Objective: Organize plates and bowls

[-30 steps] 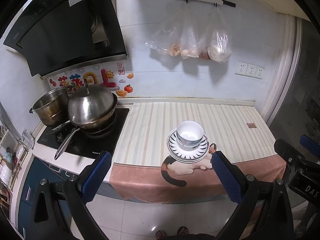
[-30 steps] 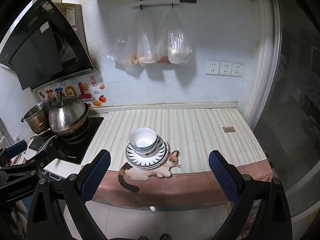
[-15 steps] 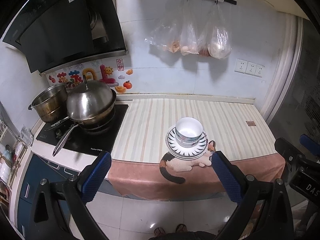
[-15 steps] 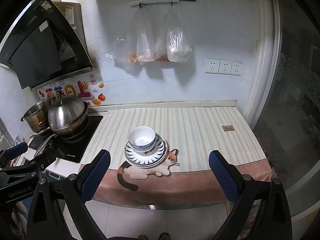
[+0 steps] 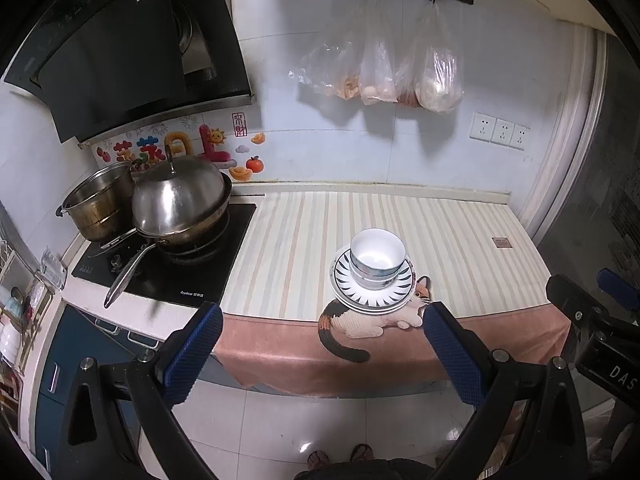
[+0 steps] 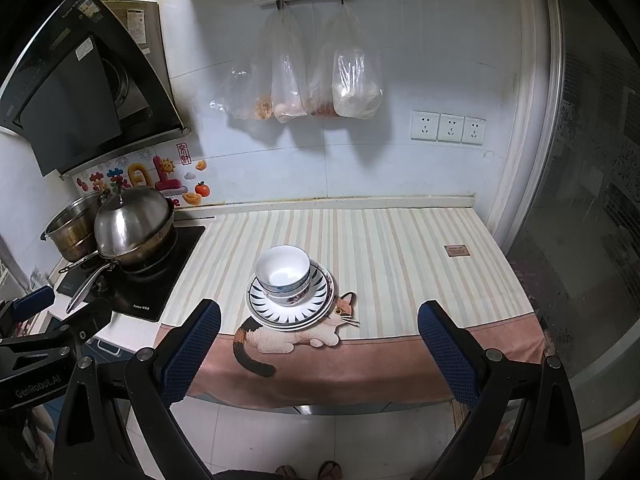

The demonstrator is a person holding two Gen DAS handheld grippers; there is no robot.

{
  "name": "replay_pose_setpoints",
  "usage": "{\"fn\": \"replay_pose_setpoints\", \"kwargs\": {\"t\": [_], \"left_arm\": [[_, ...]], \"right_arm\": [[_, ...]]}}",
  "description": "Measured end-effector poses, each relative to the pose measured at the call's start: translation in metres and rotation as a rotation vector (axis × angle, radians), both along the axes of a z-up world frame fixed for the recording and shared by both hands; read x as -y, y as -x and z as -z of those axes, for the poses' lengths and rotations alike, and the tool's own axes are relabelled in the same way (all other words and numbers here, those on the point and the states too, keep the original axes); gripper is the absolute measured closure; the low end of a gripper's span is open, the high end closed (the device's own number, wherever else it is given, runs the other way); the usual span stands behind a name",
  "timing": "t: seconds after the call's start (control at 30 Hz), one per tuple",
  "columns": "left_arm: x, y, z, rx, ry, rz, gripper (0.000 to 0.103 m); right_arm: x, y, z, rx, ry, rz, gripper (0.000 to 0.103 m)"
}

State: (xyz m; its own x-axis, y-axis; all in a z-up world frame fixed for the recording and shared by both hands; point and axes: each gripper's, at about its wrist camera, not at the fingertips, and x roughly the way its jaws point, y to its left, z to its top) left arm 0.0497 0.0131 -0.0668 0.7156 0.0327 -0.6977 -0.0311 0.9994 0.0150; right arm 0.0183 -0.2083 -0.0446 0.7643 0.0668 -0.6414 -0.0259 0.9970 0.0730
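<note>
White bowls (image 5: 377,258) are nested in a stack on a stack of plates (image 5: 346,292) with black ray patterns, near the front edge of the striped counter cloth (image 5: 304,240). The same bowls (image 6: 283,274) and plates (image 6: 320,305) show in the right wrist view. My left gripper (image 5: 320,354) is open and empty, held back from the counter over the floor. My right gripper (image 6: 318,354) is also open and empty, back from the counter edge. Both are well apart from the stack.
A lidded steel wok (image 5: 180,204) and a steel pot (image 5: 100,208) sit on the black cooktop (image 5: 192,276) at the left. Plastic bags (image 5: 400,72) hang on the back wall. A cat picture (image 5: 368,324) marks the cloth's front hem. A dark glass door (image 6: 592,240) stands on the right.
Both grippers have drawn back a little from the counter and risen slightly. The bowls and plates have not moved.
</note>
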Motion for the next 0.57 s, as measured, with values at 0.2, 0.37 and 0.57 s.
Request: {"fn": "replay_pose_setpoints", "kwargs": {"t": [0.2,0.37,0.57], "left_arm": [[-0.0011,-0.0005,0.0007,-0.001,0.001,0.0,0.0],[-0.0016,0.0,0.0011,-0.004,-0.001,-0.001,0.0],[-0.0041,0.0038,0.0028,-0.001,-0.006,-0.003,0.0]], "right_arm": [[0.0,-0.0008,0.0012,-0.002,0.006,-0.005,0.002],[-0.0003,-0.0001,0.0016,-0.003,0.004,-0.005,0.002],[0.0022,-0.0027,0.0017,-0.01,0.005,-0.012,0.002]]}}
